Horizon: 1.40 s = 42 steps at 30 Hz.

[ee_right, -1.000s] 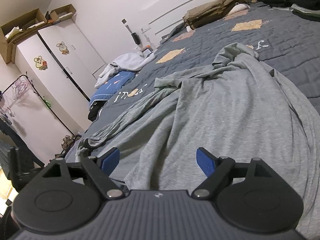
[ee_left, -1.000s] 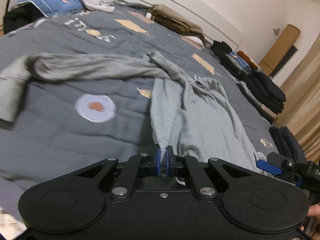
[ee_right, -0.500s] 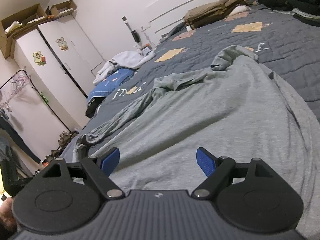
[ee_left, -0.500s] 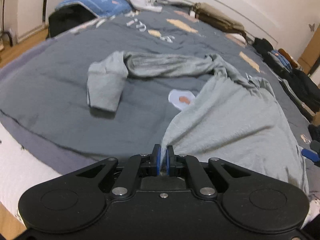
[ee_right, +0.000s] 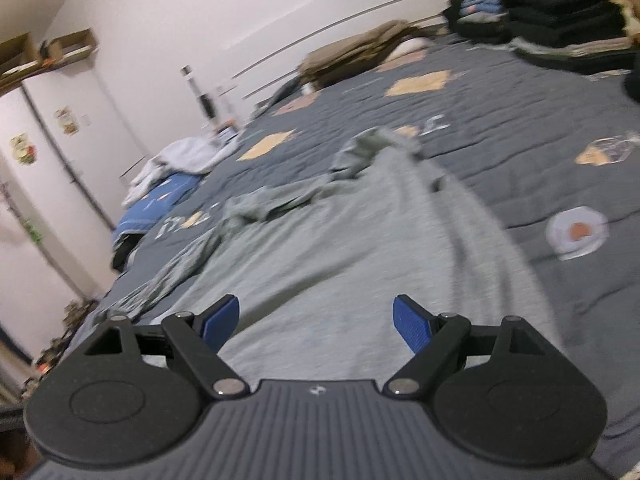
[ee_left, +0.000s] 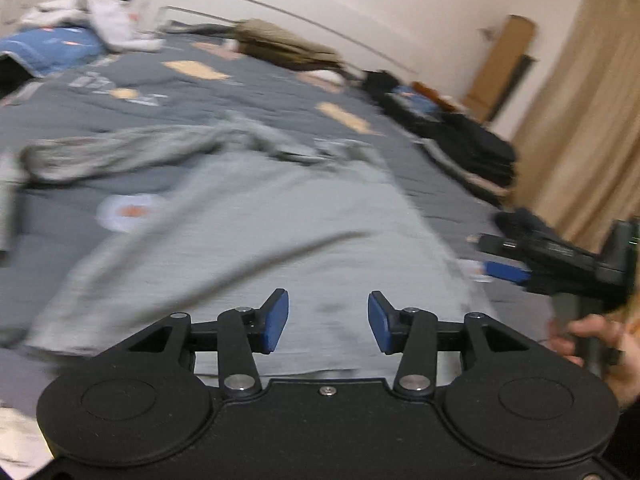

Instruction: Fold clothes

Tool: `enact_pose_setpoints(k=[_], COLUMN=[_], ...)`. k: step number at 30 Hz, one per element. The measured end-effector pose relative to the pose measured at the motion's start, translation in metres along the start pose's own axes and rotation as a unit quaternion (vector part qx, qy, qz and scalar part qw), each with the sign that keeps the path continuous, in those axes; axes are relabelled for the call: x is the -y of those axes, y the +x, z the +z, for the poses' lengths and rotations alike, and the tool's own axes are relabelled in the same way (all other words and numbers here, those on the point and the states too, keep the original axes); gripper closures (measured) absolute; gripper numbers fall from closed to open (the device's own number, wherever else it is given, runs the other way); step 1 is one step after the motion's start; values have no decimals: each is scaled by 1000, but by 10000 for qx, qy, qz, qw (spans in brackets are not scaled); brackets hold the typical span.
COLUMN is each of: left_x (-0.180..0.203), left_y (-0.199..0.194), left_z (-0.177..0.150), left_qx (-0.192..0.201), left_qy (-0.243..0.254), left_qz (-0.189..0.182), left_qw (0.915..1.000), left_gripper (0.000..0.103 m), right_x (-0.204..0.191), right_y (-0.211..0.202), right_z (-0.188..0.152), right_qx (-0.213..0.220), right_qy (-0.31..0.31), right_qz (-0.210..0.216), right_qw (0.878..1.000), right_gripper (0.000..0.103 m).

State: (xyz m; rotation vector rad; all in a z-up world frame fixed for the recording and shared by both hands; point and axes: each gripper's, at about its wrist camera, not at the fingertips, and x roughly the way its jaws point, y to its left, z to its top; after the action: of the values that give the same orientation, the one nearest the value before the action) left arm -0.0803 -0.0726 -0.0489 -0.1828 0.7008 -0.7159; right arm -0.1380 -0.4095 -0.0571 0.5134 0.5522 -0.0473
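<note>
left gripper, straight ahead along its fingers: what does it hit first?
Most likely the grey shirt, spread on the bed just beyond the left gripper. Its jaws have just been opening, with nothing pinched between them now. The frame is blurred, so depth is uncertain.

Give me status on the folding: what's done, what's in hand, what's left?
Done: black folded stacks sit at the bed's far edge. In hand: nothing gripped; the left gripper has just been opening, with nothing pinched between its pads, and the right gripper is open. The grey long-sleeve shirt lies spread on the quilt. Left: no fold in it yet; its sleeve trails sideways, bunched.
</note>
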Motion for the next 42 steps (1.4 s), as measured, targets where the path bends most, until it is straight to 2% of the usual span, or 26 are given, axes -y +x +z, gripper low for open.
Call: enact_pose_setpoints(k=[2,5,17,27,31,36,38,39,41,42], left_x=[18,37,81,103,108,115,117,117,118,118], left_y=[15,31,73,93,100,105,107,107,108,108], left_z=[-6,-15,-16,-17,-17,-18,-19,-18,-18,-18], left_qx=[-27,-114,-198,-264,-293,-333,-353,-362,-371,-368], left_qy=[182,466,548,574,557,595,604,605,615,613], left_qz=[-208,-294,-472,-570,-594,-661,-670,-670,-666,-662], left_qw=[9996,9984,9972,9964,9962,9955,9953,9953,9952,9952], left_gripper=[55,50,47,45,44,44,44,44,44,44], right_x=[13,32,65,71,81,94,98,100,103,104], right_y=[-5,-13,-23,6,11,11,12,12,13,13], right_z=[3,5,-5,-16,-19,-23,-25,-26,-27,-28], right_qx=[78,163,58,-374,-547,-645,-693,-725,-780,-802], right_qy=[65,149,-231,-878,-815,-492,-369,-288,-136,-67], right_qz=[-152,-346,-1103,-1223,-1397,-1250,-1131,-1052,-918,-868], right_qw=[9998,9992,9936,9879,9853,9888,9905,9914,9926,9930], right_gripper=[20,20,19,19,19,20,23,28,41,59])
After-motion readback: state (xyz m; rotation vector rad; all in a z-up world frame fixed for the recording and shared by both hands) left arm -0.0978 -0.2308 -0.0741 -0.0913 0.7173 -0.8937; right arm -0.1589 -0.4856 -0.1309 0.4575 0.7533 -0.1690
